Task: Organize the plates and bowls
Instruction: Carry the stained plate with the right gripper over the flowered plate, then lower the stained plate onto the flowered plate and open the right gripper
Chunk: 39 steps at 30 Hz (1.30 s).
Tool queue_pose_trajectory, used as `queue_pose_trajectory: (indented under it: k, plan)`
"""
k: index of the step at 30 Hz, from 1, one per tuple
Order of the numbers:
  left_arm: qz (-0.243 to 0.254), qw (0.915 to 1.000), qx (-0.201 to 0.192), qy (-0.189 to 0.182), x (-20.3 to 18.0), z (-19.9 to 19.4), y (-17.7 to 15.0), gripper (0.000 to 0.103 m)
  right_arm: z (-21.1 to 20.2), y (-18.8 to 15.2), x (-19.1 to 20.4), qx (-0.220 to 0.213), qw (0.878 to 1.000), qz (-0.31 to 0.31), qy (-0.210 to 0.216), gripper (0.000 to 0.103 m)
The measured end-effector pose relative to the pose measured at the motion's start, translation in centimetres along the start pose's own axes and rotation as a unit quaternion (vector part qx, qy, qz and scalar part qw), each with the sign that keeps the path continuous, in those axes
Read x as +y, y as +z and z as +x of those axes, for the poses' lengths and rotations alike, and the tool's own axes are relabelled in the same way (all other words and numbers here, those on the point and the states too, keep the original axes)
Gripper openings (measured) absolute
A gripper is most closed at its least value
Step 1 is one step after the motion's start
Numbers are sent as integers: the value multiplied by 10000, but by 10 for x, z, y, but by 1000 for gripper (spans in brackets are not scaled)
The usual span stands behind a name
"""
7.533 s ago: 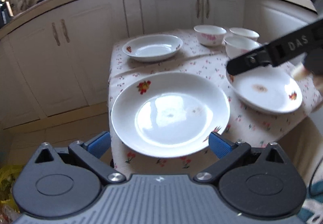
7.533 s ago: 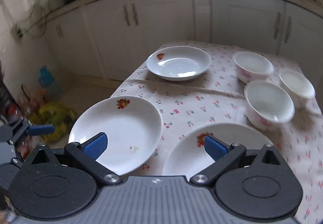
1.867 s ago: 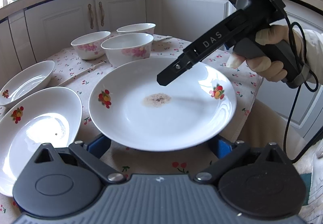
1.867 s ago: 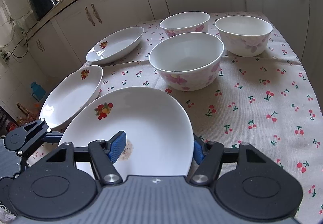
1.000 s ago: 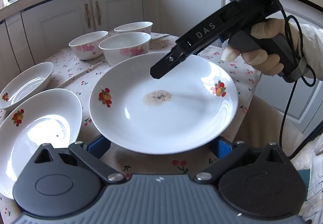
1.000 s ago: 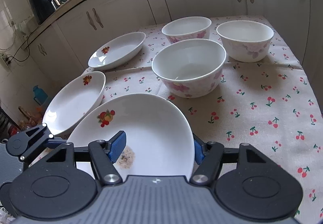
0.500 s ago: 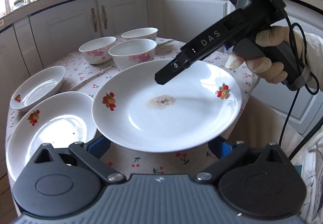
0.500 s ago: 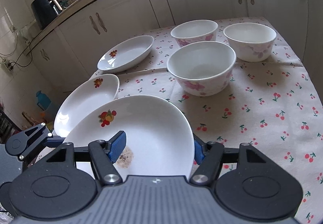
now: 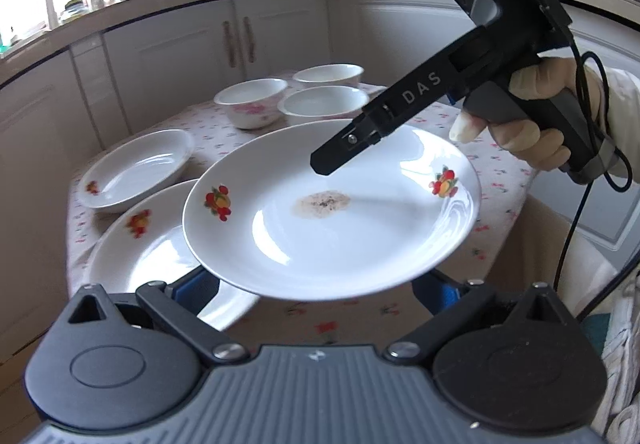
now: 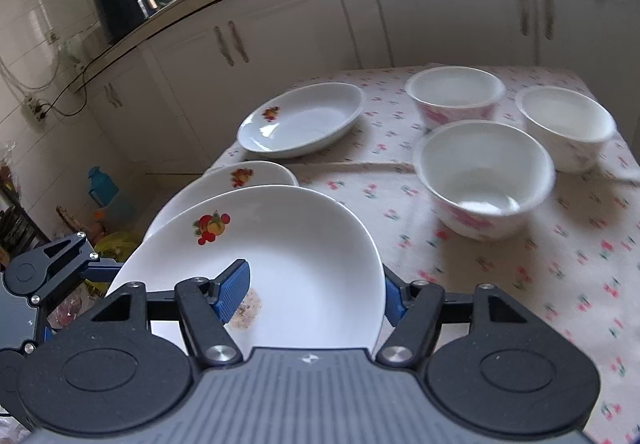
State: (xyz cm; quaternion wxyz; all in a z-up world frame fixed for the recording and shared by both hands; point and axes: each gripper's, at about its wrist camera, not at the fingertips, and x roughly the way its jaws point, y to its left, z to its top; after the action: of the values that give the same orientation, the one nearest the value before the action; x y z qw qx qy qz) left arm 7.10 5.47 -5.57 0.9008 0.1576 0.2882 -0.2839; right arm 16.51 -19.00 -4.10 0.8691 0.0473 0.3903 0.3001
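My right gripper (image 10: pixel 314 290) is shut on the rim of a white fruit-print plate (image 10: pixel 288 244) with a brown stain, holding it in the air. The same plate (image 9: pixel 332 212) fills the left wrist view, with the right gripper's finger (image 9: pixel 348 144) over it. The plate hangs partly over a second fruit-print plate (image 10: pixel 224 184) on the table, which also shows in the left wrist view (image 9: pixel 140 244). My left gripper (image 9: pixel 316 288) is open just below the held plate's near edge. A third, deeper plate (image 10: pixel 304 118) and three bowls (image 10: pixel 484 172) stand further back.
The table has a cherry-print cloth (image 10: pixel 580 264). White kitchen cabinets (image 10: pixel 440 12) wrap around behind it. The bowls cluster at the table's far right (image 9: pixel 324 104). A yellow bag and clutter lie on the floor at the left (image 10: pixel 108 244).
The held plate has risen and moved left, from above the cloth to over the second plate. Both grippers moved with it.
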Motion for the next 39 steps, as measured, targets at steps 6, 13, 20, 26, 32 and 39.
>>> queue_pose_trajectory:
  k: [6, 13, 20, 26, 32, 39]
  plan:
    - [-112, 9996, 24, 265, 30, -6, -10, 101, 29, 18, 22, 43, 9997, -138, 192, 72]
    - [-328, 9986, 22, 425, 60, -1, -19, 101, 65, 30, 38, 228, 9992, -195, 277, 72]
    - [-426, 9984, 58, 359, 75, 12, -26, 101, 79, 39, 44, 282, 9992, -263, 135, 73]
    - [-621, 9978, 76, 212, 82, 15, -32, 101, 84, 38, 47, 363, 9989, -289, 9, 73]
    - [-717, 9973, 117, 94, 86, 17, -32, 102, 87, 40, 48, 405, 9988, -254, -63, 73]
    - [-751, 9964, 381, 61, 90, 21, -24, 103, 88, 43, 49, 492, 9986, -81, -179, 73]
